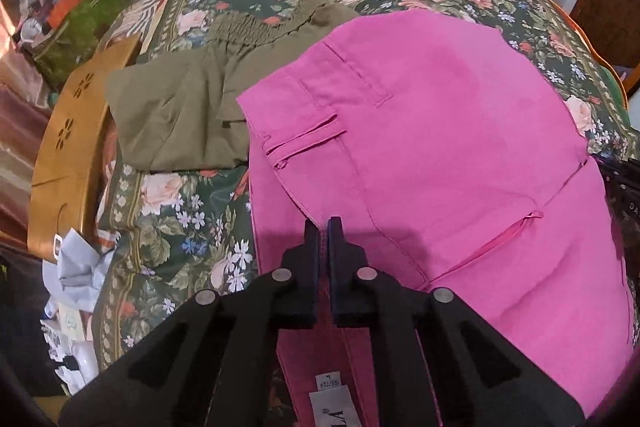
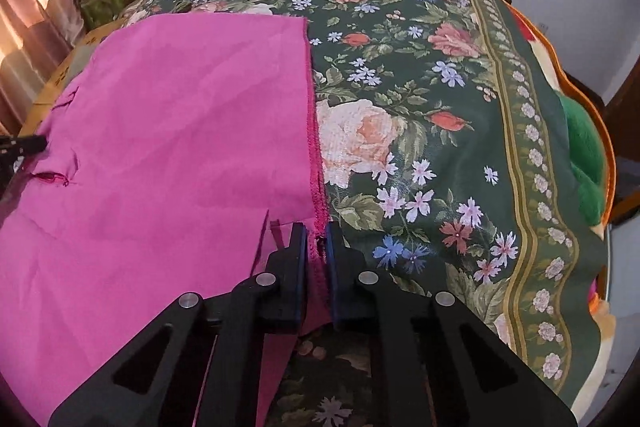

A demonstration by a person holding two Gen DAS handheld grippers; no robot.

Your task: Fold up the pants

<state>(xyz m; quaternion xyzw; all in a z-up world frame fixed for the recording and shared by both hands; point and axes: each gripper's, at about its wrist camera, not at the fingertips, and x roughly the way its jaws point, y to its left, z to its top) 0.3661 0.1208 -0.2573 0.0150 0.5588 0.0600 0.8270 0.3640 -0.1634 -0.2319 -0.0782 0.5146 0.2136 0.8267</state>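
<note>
Both grippers clamped on the pink pants spread over the floral cloth.

Olive garment lies at 10 o'clock, its edge tucked under the pink pants, which fill the centre to 3 o'clock on the floral cloth. Left gripper, at 6 o'clock, pinches the waistband edge; right gripper, at 6 o'clock in its own view, grips the frayed hem, jaws nearly together.

Both wrist views close, steeply downward, sharing pink pants
</note>
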